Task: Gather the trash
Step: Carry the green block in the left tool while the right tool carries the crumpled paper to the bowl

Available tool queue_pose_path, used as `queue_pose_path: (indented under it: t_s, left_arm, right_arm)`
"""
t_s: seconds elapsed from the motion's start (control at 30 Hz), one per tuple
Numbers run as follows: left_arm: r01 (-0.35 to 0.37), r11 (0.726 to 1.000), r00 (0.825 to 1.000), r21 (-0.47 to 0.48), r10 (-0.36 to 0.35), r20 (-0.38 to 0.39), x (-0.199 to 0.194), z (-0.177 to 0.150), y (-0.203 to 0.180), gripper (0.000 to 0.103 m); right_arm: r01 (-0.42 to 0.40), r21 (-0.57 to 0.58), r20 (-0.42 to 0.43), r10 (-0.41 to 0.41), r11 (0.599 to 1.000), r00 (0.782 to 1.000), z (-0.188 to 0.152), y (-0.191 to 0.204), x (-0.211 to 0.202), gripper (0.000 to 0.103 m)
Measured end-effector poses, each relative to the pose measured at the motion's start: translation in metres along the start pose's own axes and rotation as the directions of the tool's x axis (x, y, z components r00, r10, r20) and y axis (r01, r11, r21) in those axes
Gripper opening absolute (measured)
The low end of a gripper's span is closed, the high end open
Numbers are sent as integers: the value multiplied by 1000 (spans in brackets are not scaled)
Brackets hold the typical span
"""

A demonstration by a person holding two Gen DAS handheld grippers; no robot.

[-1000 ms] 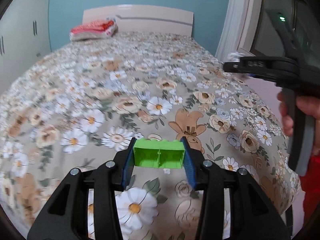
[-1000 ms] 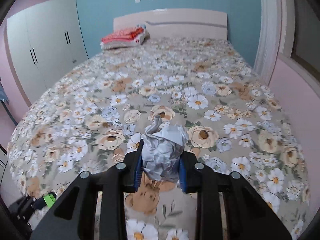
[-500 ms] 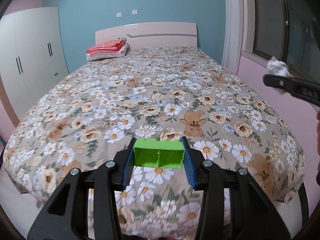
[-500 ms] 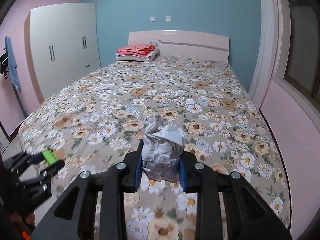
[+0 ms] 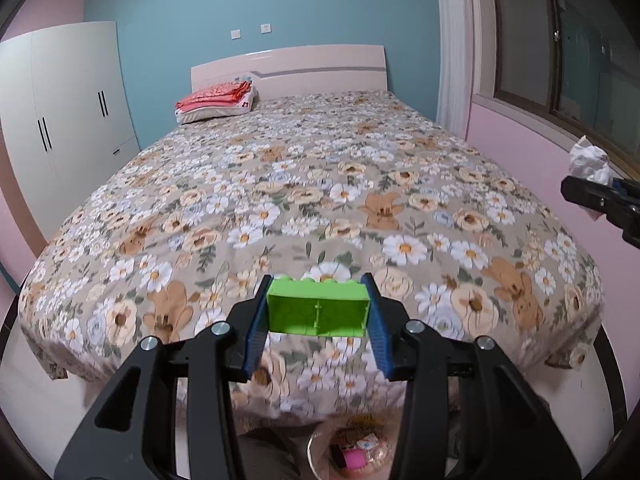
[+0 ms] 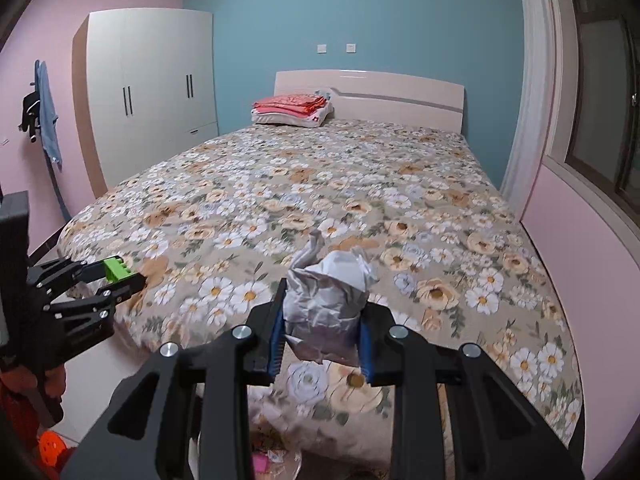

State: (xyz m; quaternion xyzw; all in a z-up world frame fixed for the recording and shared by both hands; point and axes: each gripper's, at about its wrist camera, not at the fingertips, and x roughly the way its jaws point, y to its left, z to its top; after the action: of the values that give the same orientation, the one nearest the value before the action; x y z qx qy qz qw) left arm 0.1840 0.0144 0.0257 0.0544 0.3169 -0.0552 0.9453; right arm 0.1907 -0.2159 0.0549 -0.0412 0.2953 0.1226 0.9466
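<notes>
My left gripper (image 5: 317,316) is shut on a green toy brick (image 5: 317,314), held in the air past the foot of the bed. It also shows at the left of the right wrist view (image 6: 120,276). My right gripper (image 6: 322,324) is shut on a crumpled white paper ball (image 6: 326,300), also off the foot of the bed. That paper ball shows at the right edge of the left wrist view (image 5: 590,162). A trash bin (image 5: 320,446) with a clear liner stands on the floor below, holding a pink item (image 5: 354,460) and wrappers. It also shows in the right wrist view (image 6: 296,464).
The bed (image 5: 320,184) with a floral cover fills the middle. Folded red cloth on a pillow (image 5: 218,100) lies by the headboard. A white wardrobe (image 5: 64,120) stands left. A pink wall and window (image 5: 560,60) are right. An orange object (image 6: 50,446) lies on the floor.
Both grippers have pulled back and up from the bed with their loads. The foot of the bed and the bin on the floor have come into view.
</notes>
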Motion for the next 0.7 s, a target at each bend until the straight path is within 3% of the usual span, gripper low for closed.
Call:
queue_pose_path:
  t_s: [0.47,0.7]
  left_arm:
    - [21,1000,996,21,-19,-92,3,-80,-2,44]
    - [44,998,980,36,-36,-195,31,-118,-5,44]
  right_arm:
    - [-59,9,-132,60,998,989,-89,39,22,32]
    - [-82,32,-208,87,996,974,-124,50,44,32]
